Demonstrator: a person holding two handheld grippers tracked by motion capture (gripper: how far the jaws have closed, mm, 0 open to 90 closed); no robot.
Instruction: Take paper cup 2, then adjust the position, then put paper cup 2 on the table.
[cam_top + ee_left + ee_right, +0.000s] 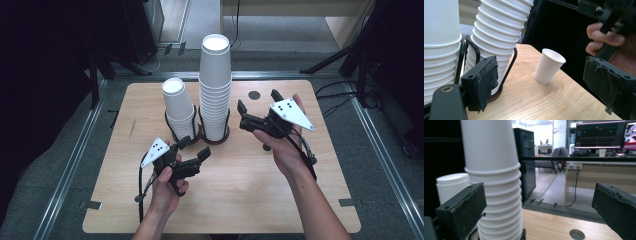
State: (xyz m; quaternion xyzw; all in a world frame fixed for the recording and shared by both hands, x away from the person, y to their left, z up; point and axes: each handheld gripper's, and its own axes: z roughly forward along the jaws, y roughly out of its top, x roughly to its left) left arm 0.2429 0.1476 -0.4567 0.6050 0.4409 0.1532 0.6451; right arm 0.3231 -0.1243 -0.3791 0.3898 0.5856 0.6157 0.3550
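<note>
Both your grippers are empty right now. The right gripper point(256, 106) has its jaws spread wide, nothing between them, and it's up beside the tall stack point(215, 90), level with its upper cups. My guess is you're lining up to pinch the top cup off, and wide jaws make sense since the cups flare toward the rim. In the right gripper view the tall stack point(495, 185) sits just inside your left-hand pad, so you're off-centre for a clean grab.

The left gripper point(194, 150) hangs low over the table point(150, 210), jaws roughly half apart, also holding nothing. It's parked just in front of the short stack point(179, 107), probably waiting to steady the holder point(172, 131) or take a handoff.

Both stacks sit upside down in wire holders near the table's far middle, touching or nearly so.

There's also one loose cup point(548, 66) standing upright on the table past the stacks, seen from the left gripper. In the high view your right hand point(280, 145) covers that spot.
</note>
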